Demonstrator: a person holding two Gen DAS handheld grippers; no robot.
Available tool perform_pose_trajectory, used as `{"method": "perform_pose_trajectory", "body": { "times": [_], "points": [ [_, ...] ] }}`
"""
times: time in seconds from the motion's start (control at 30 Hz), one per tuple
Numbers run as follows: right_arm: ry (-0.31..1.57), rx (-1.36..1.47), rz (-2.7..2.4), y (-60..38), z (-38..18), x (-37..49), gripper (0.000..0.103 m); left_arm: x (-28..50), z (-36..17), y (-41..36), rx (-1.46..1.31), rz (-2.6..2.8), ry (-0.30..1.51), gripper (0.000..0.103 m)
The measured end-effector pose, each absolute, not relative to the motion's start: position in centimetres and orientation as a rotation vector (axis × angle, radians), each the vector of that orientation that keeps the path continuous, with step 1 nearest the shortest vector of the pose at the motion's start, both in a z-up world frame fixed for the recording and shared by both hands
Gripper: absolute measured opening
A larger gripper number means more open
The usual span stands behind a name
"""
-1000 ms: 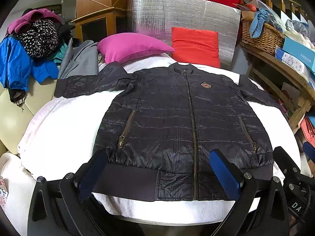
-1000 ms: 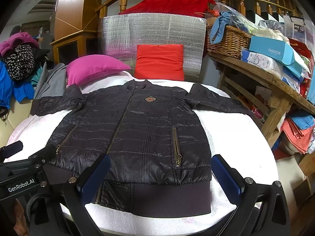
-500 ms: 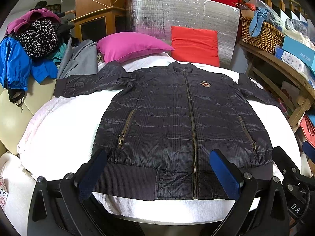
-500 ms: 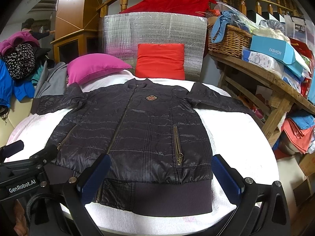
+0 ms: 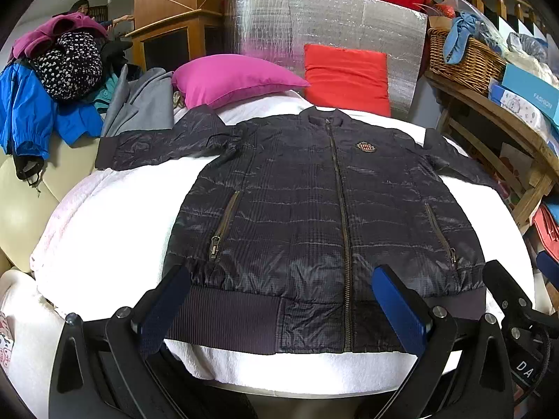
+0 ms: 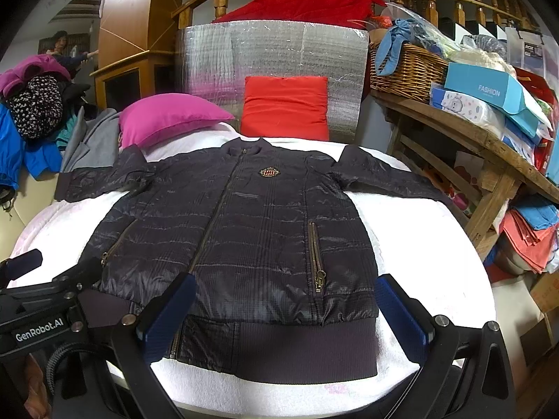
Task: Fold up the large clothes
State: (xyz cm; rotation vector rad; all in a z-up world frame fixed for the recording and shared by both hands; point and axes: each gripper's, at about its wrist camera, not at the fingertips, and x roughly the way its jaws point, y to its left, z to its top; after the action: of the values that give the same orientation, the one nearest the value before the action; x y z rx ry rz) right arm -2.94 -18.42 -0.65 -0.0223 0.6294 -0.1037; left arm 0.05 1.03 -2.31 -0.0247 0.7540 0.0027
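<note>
Left wrist view: the dark quilted zip-up jacket (image 5: 314, 216) lies flat on the white padded table (image 5: 115, 230), collar at 12 o'clock. The left gripper (image 5: 279, 307) hovers over its hem, jaws wide, empty.

Right wrist view: the right gripper (image 6: 283, 317) likewise gapes empty above the hem at 6 o'clock.

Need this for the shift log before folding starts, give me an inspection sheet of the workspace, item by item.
Surface: white padded cover, bare around the garment.
Job's things: dark quilted jacket lying flat, front up, zipped, both sleeves spread outward, ribbed hem nearest the grippers.
Clutter: pink pillow and red pillow behind the collar; grey garment beside the far sleeve.
Grippers: left gripper open, above the hem, holding nothing; right gripper open, above the hem, holding nothing.
Cables: black cable at the left gripper's body.
Surroundings: clothes pile, silver insulation panel, wicker basket, wooden shelf with boxes, a person far back.
</note>
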Motion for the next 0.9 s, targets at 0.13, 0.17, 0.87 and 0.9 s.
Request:
{"method": "perform_pose_trajectory", "body": {
  "times": [0.13, 0.17, 0.87, 0.9],
  "points": [
    [0.629, -0.022, -0.105, -18.35, -0.66, -2.91, 0.103, 0.02, -2.33, 1.12, -0.028, 0.002, 0.757, 0.103],
    [0.629, -0.02, -0.106, -18.37, -0.66, -2.91, 0.103, -0.01, -2.34, 1.1, -0.029, 0.002, 0.757, 0.103],
    [0.639, -0.016, -0.113, -18.58, -1.11, -3.09, 0.103, -0.01, -2.7, 1.24, -0.029, 0.001, 0.769, 0.103],
    [0.638, -0.015, -0.113, -18.55, -1.12, -3.13, 0.103, -0.02, -2.73, 1.29, -0.032, 0.002, 0.769, 0.103]
  ]
}}
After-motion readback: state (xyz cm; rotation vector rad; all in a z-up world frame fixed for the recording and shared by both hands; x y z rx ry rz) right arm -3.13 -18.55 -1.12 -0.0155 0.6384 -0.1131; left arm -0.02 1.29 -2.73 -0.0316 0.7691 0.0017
